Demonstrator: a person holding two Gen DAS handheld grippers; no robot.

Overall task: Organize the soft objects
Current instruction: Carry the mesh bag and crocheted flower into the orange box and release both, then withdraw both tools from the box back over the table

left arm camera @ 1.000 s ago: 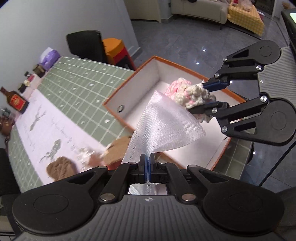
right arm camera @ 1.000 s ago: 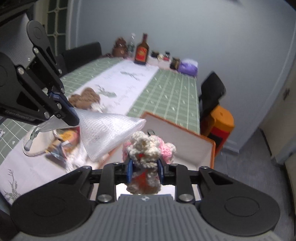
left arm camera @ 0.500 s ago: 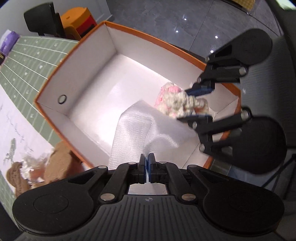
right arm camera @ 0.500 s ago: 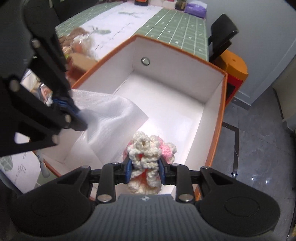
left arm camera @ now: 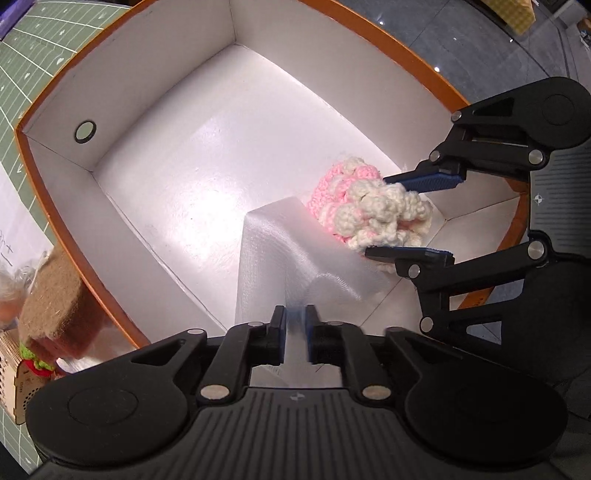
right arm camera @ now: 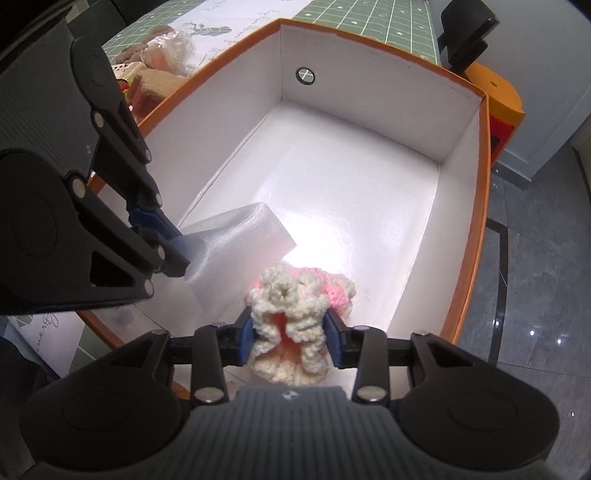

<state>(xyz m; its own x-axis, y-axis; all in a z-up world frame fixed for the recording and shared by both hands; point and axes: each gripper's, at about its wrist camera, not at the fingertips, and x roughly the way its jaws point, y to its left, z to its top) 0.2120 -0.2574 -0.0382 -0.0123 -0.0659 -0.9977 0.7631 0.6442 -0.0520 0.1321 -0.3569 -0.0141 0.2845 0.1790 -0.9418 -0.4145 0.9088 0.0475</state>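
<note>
Off to my side, green gridded tablecloth (left arm camera: 22,70) with a white runner (right arm camera: 207,33) over it; black chair (right arm camera: 467,33) and orange stool (right arm camera: 504,96) on grey tiled floor (right arm camera: 535,280)

In my left wrist view the box (left arm camera: 48,99) fills the centre. The mesh cloth (left arm camera: 280,258) runs from the left gripper (left arm camera: 295,328) at 6 o'clock up into it. The crochet piece (left arm camera: 369,206) lies just beside the cloth toward 2 o'clock, between the right gripper's (left arm camera: 413,218) jaws. Outside the box at 8 o'clock sits a felt toy (left arm camera: 55,295), on the table (left arm camera: 44,33).
</note>
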